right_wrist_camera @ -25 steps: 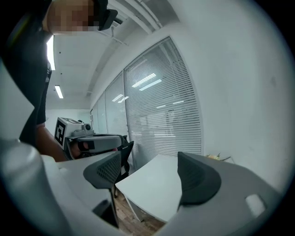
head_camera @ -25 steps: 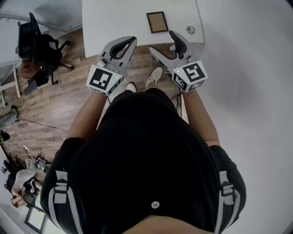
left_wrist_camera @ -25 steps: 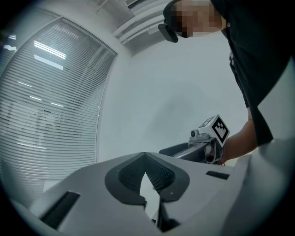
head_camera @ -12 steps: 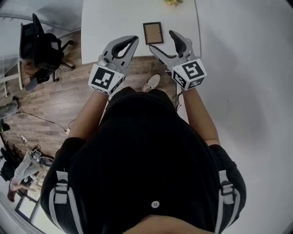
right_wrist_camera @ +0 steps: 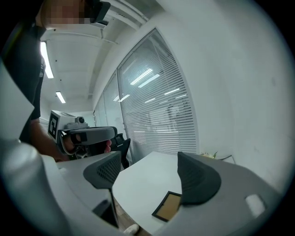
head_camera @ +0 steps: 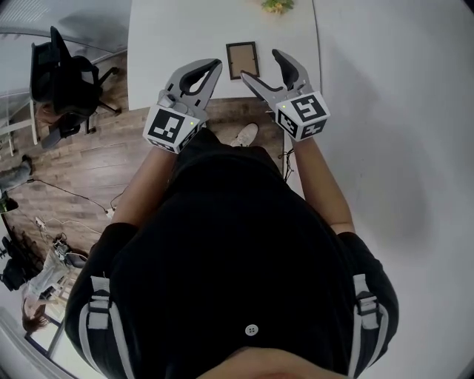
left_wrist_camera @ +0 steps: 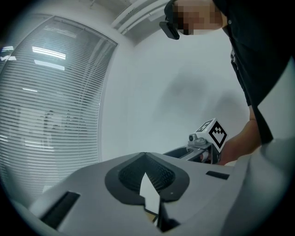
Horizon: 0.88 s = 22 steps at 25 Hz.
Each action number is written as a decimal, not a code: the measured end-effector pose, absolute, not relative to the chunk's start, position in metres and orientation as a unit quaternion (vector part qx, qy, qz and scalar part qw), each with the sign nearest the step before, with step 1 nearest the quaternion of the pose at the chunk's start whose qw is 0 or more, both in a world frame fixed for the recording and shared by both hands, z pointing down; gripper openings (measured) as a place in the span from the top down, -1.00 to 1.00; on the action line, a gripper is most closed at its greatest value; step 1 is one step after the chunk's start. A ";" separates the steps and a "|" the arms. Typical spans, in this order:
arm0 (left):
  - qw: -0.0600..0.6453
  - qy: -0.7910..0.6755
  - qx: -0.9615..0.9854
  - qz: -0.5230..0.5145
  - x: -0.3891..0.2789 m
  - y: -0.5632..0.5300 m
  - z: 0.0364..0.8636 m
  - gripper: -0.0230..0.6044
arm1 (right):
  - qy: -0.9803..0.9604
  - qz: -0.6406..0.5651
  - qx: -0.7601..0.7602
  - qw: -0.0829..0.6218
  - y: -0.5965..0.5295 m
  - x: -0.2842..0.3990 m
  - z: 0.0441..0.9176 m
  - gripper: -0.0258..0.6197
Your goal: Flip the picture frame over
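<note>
A small dark-edged picture frame (head_camera: 242,59) with a brown panel facing up lies flat near the front edge of the white table (head_camera: 170,29). My right gripper (head_camera: 261,65) hovers just right of it, open and empty. In the right gripper view the picture frame (right_wrist_camera: 168,206) shows low between the spread jaws of the right gripper (right_wrist_camera: 152,173). My left gripper (head_camera: 216,65) is held just left of the frame, its jaws closed together on nothing. The left gripper (left_wrist_camera: 150,184) points up at a wall, with no frame in that view.
A black office chair (head_camera: 63,78) stands on the wood floor to the left. A small plant (head_camera: 275,4) sits at the table's far edge. A white wall runs along the right. The person's shoe (head_camera: 244,135) is below the table edge.
The person has stepped closer to the table, so the frame now lies between the two gripper tips in the head view. Neither gripper's jaws have changed.
</note>
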<state>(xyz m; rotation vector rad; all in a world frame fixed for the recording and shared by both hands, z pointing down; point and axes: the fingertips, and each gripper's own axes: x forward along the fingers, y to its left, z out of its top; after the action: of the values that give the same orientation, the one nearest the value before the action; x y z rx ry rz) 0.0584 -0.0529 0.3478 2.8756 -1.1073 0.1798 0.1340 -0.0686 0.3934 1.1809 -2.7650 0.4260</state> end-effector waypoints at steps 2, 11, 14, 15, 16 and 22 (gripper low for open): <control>0.032 -0.353 0.933 0.056 0.058 -0.062 0.351 0.91 | -0.906 0.143 0.393 0.056 -0.075 0.134 0.398 -0.26; 0.028 -0.297 0.953 0.047 0.042 -0.118 0.363 0.91 | -0.878 0.150 0.449 0.073 -0.123 0.126 0.411 -0.26; 0.030 -0.274 0.960 0.044 0.034 -0.141 0.369 0.91 | -0.861 0.163 0.472 0.094 -0.139 0.119 0.429 -0.26; 0.032 -0.265 0.963 0.044 0.031 -0.146 0.372 0.91 | -0.855 0.169 0.480 0.100 -0.144 0.116 0.435 -0.26; 0.035 -0.256 0.965 0.044 0.028 -0.152 0.377 0.91 | -0.849 0.176 0.487 0.106 -0.148 0.114 0.441 -0.26; 0.069 -0.221 0.972 0.046 0.007 -0.191 0.402 0.91 | -0.810 0.210 0.527 0.150 -0.177 0.096 0.484 -0.26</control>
<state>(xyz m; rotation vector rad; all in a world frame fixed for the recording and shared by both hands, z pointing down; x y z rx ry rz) 0.0066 -0.1909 0.4016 2.9254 -0.6641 0.1392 0.0965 -0.1769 0.4843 1.5140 -2.3276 0.6026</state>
